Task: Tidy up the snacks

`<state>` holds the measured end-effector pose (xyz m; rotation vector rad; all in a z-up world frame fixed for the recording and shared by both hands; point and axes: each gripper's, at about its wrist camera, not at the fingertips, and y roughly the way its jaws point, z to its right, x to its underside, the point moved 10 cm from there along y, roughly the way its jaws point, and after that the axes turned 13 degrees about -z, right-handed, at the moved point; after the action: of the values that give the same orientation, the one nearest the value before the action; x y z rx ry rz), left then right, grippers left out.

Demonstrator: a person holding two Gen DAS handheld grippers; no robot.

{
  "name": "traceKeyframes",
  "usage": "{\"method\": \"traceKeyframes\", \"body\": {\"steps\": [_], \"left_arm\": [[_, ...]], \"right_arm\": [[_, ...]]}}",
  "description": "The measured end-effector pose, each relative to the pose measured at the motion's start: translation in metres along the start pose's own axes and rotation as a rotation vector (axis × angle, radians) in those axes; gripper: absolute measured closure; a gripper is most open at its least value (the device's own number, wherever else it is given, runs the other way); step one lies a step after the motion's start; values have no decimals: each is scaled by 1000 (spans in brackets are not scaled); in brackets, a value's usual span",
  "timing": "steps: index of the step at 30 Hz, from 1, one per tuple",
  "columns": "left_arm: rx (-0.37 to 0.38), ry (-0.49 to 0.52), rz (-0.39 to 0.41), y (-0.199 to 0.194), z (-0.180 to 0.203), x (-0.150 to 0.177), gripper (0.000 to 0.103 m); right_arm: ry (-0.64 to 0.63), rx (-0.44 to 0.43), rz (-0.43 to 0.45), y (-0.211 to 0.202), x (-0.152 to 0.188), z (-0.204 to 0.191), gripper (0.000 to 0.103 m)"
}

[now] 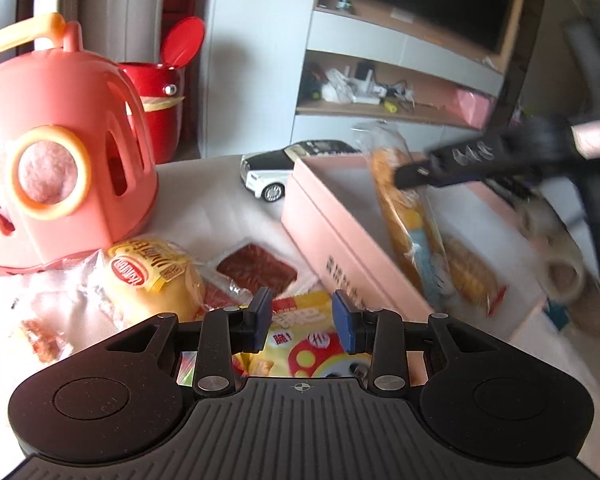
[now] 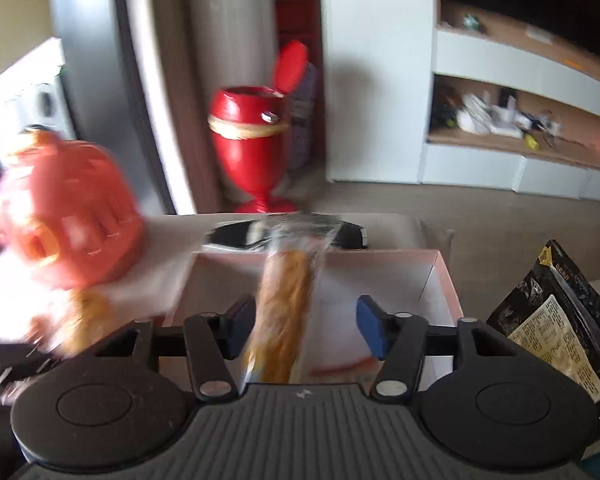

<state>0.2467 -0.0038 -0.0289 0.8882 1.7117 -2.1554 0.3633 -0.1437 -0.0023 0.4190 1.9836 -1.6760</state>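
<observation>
A pink box [image 1: 332, 216] stands open on the table; it also shows in the right wrist view [image 2: 440, 276]. A long clear pack of golden biscuits [image 1: 408, 216] leans inside it. My right gripper [image 2: 306, 326] is open around this biscuit pack [image 2: 286, 312]; its blurred finger [image 1: 452, 164] shows against the pack in the left wrist view. My left gripper [image 1: 302, 320] is open just above a yellow snack packet [image 1: 300, 340]. A wrapped yellow bun [image 1: 156, 280] and a red jerky pack [image 1: 256, 272] lie to its left.
A pink dome-shaped toy carrier [image 1: 60, 184] stands at the left, a red cup-shaped bin [image 1: 156, 104] behind it. A toy car [image 1: 276, 172] sits behind the box. A black snack bag [image 2: 560, 320] stands right of the box. A tape roll [image 1: 560, 276] lies at the right.
</observation>
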Motion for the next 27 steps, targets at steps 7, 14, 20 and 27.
{"method": "traceKeyframes", "body": {"steps": [7, 14, 20, 27], "left_arm": [[-29, -58, 13, -15, -24, 28, 62], [-19, -116, 14, -32, -45, 41, 66], [-22, -64, -15, -45, -38, 77, 67], [-30, -128, 30, -75, -52, 85, 67]], "right_arm": [[-78, -136, -216, 7, 58, -28, 75], [-200, -41, -45, -44, 82, -41, 70], [-286, -207, 75, -92, 97, -87, 49], [-328, -268, -38, -41, 72, -157, 49]]}}
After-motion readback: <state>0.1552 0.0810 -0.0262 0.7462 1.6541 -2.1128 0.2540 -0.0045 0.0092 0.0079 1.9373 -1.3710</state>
